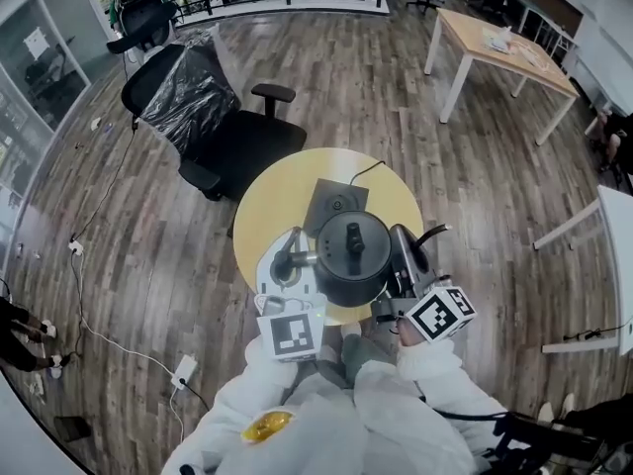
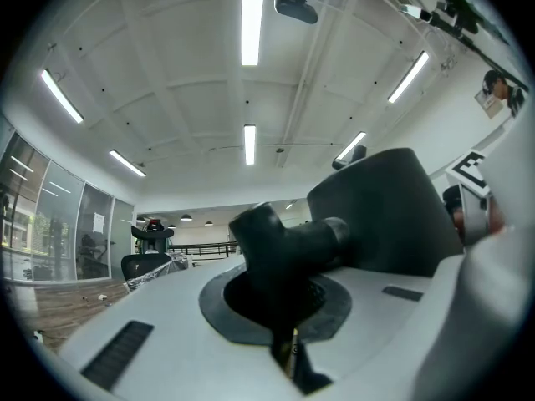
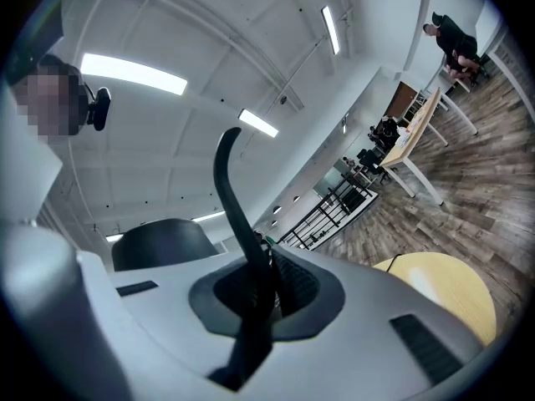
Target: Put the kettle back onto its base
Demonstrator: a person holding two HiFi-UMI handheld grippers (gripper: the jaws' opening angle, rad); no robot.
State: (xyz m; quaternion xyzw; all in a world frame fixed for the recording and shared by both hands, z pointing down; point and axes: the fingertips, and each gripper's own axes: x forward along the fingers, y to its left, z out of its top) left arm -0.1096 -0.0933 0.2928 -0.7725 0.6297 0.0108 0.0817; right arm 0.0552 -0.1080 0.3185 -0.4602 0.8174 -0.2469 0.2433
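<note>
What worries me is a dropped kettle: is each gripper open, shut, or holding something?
Left gripper: shut on the kettle's handle.
Right gripper: shut on the kettle's spout.

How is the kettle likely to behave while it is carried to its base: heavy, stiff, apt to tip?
The kettle looks rigid and probably fairly heavy: both the left gripper and right gripper are shut on it. The thin curved spout in the right gripper might twist or slip. Its wide body should sit steadily on the base.
</note>
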